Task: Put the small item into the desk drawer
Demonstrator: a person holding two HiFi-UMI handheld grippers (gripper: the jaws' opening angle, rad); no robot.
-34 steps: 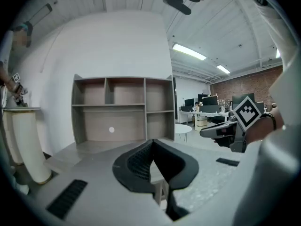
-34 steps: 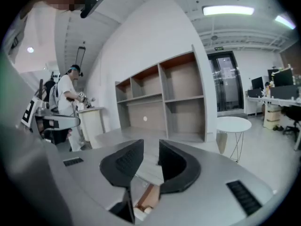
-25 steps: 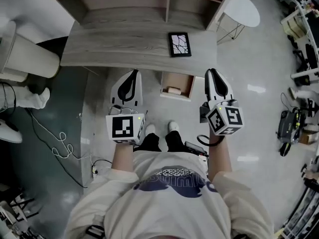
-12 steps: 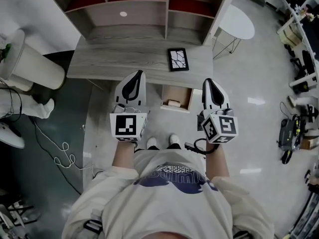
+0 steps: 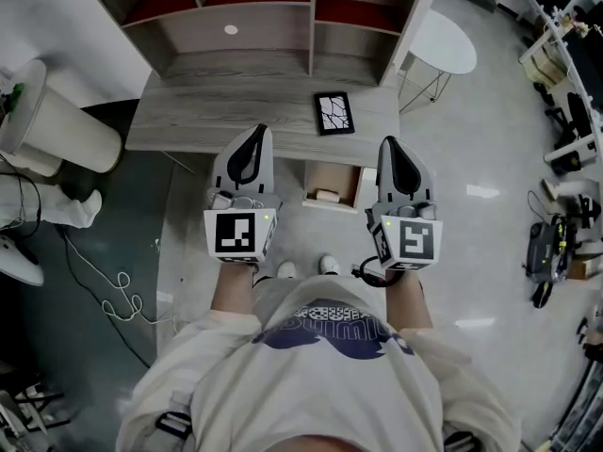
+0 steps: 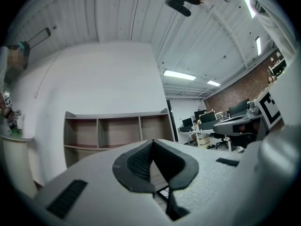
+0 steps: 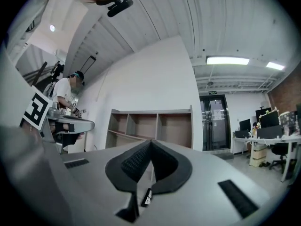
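**Both Grippers Closed and Empty Beside the Open Drawer**

On the left gripper (image 6: 152, 141): jaws pressed together tip to tip, nothing pinched. Same on the right gripper (image 7: 150, 141): pads met, nothing between. From the head view, one on each side of the open drawer (image 5: 344, 179), tips pointing toward the desk (image 5: 217, 102). Height above the desk not readable from overhead.

Hidden or hard to make out:
- Rear of the drawer tucked under the desktop.
- Right edge of the drawer just beside the right gripper's body; contact or gap not tellable.
- In both gripper views, lower frame filled by the gripper's own grey body, with the desk surface and drawer blocked.
- Through the slot under the closed tips, only a sliver of the dark patterned tablet (image 5: 335, 111).

Small item (image 5: 327, 196): inside the drawer, on its floor, toward the front left corner. Pale tan, low and oblong, lighter than the brown drawer bottom. Too small for markings or finer shape.

Farther out:
- The tablet, flat on the desk near its front edge, just behind the drawer.
- An open shelf unit (image 5: 245, 17) along the back of the desk.
- A round white table (image 5: 443, 40) off to the right.
- A white cylinder (image 5: 57, 125) to the left.
- A loose cable (image 5: 108, 271) on the floor.
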